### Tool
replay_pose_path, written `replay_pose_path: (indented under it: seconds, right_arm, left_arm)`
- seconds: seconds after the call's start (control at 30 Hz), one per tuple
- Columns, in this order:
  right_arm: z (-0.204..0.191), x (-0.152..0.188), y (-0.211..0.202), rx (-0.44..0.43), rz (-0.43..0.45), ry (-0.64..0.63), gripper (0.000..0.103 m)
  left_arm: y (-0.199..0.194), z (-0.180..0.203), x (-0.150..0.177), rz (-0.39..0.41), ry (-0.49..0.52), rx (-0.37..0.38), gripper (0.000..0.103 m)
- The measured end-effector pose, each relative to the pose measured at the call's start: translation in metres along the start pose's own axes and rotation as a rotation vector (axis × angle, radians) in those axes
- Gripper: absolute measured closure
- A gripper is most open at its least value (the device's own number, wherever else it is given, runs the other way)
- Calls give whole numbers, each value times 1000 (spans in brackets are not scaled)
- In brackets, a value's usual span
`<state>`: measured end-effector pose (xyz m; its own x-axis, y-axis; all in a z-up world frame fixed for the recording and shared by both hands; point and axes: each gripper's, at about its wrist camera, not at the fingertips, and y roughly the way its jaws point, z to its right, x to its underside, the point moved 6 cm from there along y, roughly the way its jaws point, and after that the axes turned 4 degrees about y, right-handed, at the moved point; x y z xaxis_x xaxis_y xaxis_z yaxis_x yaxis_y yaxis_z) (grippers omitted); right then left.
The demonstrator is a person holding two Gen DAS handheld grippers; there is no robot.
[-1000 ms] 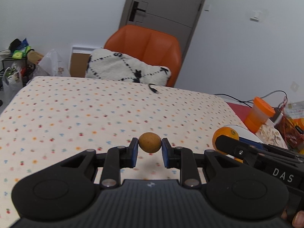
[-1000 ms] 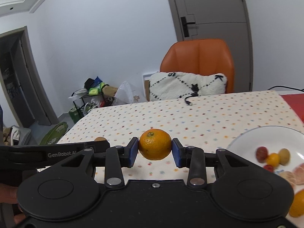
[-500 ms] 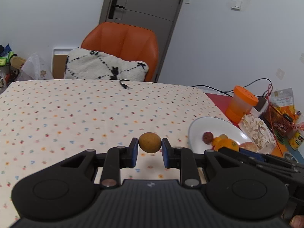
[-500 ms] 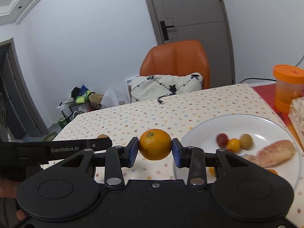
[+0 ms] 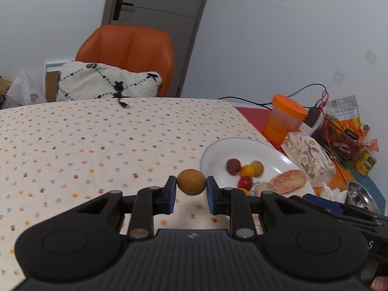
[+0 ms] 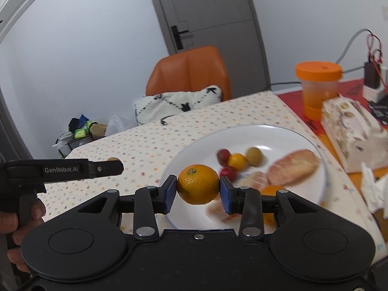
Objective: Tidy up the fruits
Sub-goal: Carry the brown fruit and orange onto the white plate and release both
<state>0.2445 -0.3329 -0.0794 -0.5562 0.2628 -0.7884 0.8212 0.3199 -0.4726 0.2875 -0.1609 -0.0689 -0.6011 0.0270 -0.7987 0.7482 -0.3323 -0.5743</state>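
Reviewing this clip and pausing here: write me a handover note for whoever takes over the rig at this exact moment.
Left claw: shut on a small brown fruit, held above the dotted tablecloth, just left of the white plate.
Right claw: shut on an orange, held over the plate's near-left part.
Plate already holds several small red, yellow and olive-green fruits and peeled pieces.
Done: both fruits picked up and brought to the plate.
Left: set the orange down on a bare part of the plate, then the brown fruit; release both.
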Motion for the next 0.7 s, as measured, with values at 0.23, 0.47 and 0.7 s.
replay_pose_path:
  seconds: [0.23, 0.47, 0.7]
  right_arm:
    - [14, -1, -14, 7, 43, 37, 48]
    - [29, -1, -21, 6, 48, 90, 48]
    - [33, 5, -20, 10, 38, 102, 48]
  left_arm:
    - [9, 19, -4, -12, 34, 32, 79]
    - [13, 31, -4, -22, 70, 51, 71]
    - [6, 17, -1, -36, 39, 14, 59]
